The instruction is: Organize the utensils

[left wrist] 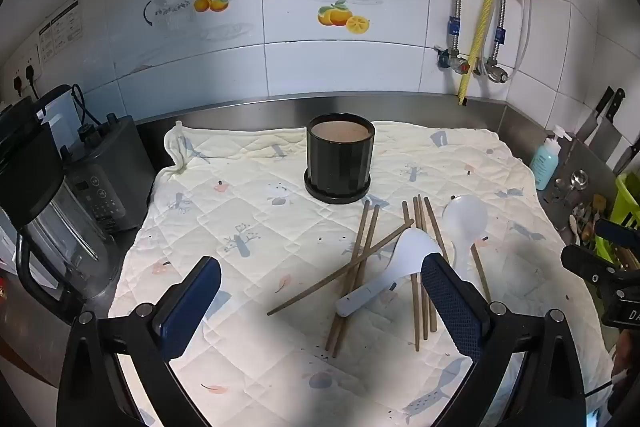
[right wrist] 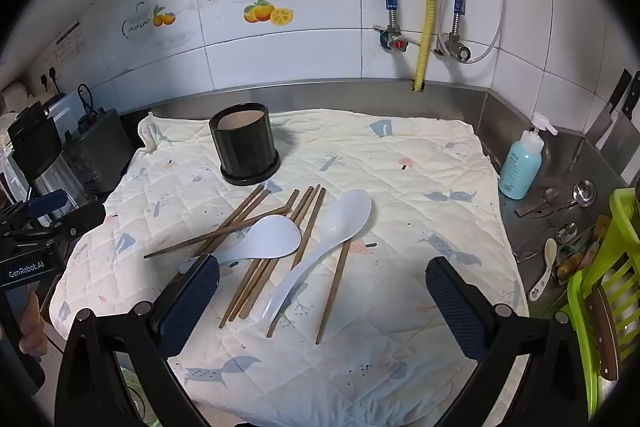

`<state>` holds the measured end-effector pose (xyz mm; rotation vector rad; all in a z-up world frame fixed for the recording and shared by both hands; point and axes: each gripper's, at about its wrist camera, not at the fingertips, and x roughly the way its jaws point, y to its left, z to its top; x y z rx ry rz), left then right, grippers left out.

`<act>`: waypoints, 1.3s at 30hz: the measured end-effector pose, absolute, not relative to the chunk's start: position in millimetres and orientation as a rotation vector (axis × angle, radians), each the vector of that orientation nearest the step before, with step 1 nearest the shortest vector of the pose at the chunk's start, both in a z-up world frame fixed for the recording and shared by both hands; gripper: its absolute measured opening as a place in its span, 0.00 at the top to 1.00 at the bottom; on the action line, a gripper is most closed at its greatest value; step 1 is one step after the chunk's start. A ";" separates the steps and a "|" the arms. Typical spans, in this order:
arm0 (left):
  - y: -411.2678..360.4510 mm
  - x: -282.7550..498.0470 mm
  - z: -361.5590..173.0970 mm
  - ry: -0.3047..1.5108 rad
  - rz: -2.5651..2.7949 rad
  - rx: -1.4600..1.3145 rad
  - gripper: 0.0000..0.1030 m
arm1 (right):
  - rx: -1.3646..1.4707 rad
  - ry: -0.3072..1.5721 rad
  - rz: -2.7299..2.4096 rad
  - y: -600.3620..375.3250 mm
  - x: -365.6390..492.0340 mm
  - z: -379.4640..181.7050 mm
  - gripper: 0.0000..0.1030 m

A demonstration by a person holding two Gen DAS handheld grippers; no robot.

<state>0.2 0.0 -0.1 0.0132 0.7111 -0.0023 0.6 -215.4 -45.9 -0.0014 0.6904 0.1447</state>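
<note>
Both the left gripper point(left wrist: 320, 301) and right gripper point(right wrist: 322, 301) hover with jaws spread wide, holding nothing. The chopsticks point(right wrist: 256, 227) and two white spoons point(right wrist: 276, 237) lie tangled on the quilted cloth point(right wrist: 400, 187), just in front of the black holder point(right wrist: 244, 147). Best to lift a top-lying spoon first, gripping its handle, so the crossed sticks beneath stay put.

Black holder point(left wrist: 340, 163) stands at twelve o'clock on the quilted cloth point(left wrist: 240, 219); chopsticks point(left wrist: 360, 267) and two white spoons point(left wrist: 384, 275) lie toward three o'clock.
</note>
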 end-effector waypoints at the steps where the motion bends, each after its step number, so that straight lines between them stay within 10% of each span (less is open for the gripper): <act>1: -0.1 0.0 0.0 0.705 -0.001 0.015 0.00 | -0.002 0.685 0.144 -215.2 0.3 -45.8 0.00; 39: 12.2 1.6 -1.1 0.704 0.002 -0.023 0.00 | 0.013 0.683 0.148 -209.4 2.5 -44.4 0.00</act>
